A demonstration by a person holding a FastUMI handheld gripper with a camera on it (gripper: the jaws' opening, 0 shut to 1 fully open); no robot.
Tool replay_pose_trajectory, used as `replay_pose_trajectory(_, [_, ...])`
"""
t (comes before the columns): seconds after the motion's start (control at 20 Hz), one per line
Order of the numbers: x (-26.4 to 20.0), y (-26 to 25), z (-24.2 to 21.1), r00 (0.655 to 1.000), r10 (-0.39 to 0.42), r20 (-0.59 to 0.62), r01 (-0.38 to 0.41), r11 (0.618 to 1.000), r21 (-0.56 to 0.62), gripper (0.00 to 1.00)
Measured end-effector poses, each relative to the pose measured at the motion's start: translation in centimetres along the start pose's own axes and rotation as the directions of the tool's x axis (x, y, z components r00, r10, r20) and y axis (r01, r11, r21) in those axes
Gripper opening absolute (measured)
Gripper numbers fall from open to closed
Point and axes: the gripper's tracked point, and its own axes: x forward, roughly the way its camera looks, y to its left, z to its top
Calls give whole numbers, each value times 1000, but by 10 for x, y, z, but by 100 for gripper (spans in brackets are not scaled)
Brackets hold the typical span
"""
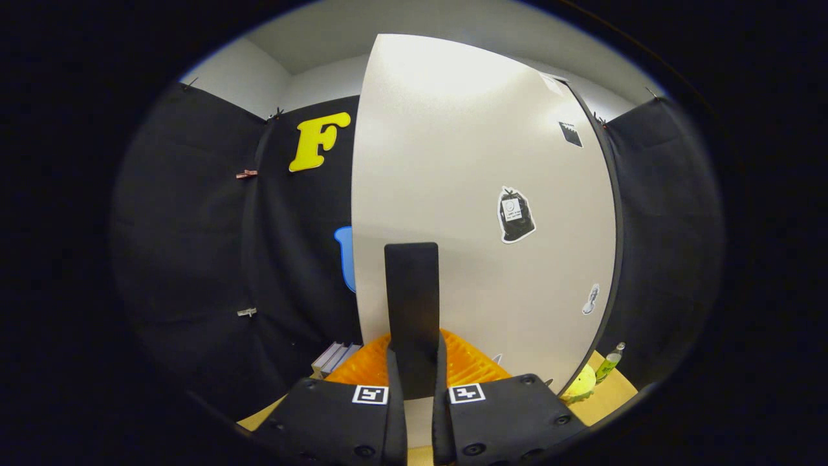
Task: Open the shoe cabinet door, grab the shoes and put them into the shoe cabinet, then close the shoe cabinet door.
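Note:
The white shoe cabinet door (479, 194) stands close ahead of me, with a few stickers on its face. Its black upright handle (411, 291) rises from between my fingers. My gripper (414, 372) is shut on the lower part of this handle, one finger pressing on each side. The door's left edge stands free against the black cloth wall, and a dark line runs down its right edge. I cannot tell how far the door is swung.
An orange ribbed thing (475, 366) lies low just behind my fingers. A few flat boxes (333, 357) rest to its left. At the door's lower right are a yellow-green round object (580, 383) and a small green bottle (610, 362) on a tan surface (611, 395).

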Motion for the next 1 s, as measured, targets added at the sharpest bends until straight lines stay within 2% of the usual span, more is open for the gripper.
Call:
replay_pose_trajectory(0.55, [-81, -50, 6, 1000, 21, 13, -21, 1000, 18, 19])
replay_pose_trajectory(1.0, [-130, -111, 11, 999, -27, 20, 27, 1000, 14, 18])
